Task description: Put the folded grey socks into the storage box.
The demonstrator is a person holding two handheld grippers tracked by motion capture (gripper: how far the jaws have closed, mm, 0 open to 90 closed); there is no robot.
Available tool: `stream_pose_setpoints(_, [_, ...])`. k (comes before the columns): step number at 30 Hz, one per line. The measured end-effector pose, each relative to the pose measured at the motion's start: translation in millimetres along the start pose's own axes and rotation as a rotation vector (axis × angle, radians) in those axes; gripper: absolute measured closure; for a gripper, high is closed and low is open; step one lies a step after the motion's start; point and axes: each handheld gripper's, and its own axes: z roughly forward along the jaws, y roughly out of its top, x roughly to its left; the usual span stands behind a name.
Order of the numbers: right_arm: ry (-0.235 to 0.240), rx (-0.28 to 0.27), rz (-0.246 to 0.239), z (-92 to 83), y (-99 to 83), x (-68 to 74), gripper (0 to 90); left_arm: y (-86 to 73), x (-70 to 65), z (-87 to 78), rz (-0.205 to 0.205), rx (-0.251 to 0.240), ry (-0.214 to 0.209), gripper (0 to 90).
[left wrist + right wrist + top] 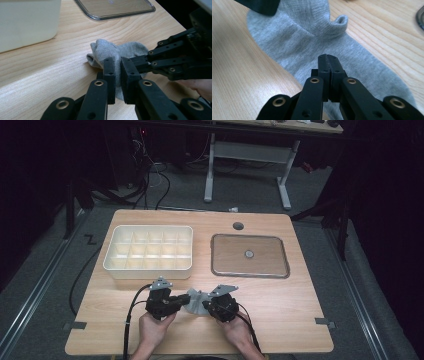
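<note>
We pinch the grey sock on the table with our left gripper and right gripper (both pressed tight), probably so we can fold it.

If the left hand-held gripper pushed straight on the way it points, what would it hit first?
Probably the right hand-held gripper, which faces it across the grey sock that the left hand-held gripper pinches; depth is hard to judge.
</note>
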Motion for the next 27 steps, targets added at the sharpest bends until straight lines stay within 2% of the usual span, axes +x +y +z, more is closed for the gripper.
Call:
stream_pose_setpoints(2, [0.006,0.008,0.007,3.8,0.6,0.4,90.0,1.9,-1.1,-1.3,0.004,-0.004,-0.006,83.4])
stream_pose_setpoints(5, [0.01,0.025,-0.008,8.4,1.9,2.1,90.0,4.0,-3.3,-2.6,0.012,-0.008,-0.014,83.4])
stream_pose_setpoints(7, [0.017,0.025,-0.012,10.4,3.3,3.2,90.0,5.2,-4.1,-3.2,0.001,-0.013,-0.032,83.4])
stream_pose_setpoints(13, [0.04,0.026,-0.014,17.1,8.9,4.9,90.0,6.0,-5.0,-4.1,0.012,-0.013,-0.038,83.4])
stream_pose_setpoints(19, [0.047,0.036,-0.041,27.1,20.3,9.5,90.0,7.1,-1.4,-0.8,0.006,-0.013,-0.039,83.4])
stream_pose_setpoints(21, [0.057,0.03,-0.033,29.9,22.2,9.1,90.0,7.2,-0.7,0.3,0.008,-0.01,-0.039,83.3])
stream_pose_setpoints(23, [0.066,0.025,-0.031,31.4,23.0,8.9,90.0,7.1,1.0,2.4,0.009,-0.003,-0.021,83.3])
stream_pose_setpoints(27, [0.048,0.007,-0.031,22.5,21.8,8.6,84.9,6.7,1.9,1.2,0.018,0.003,0.004,83.3])
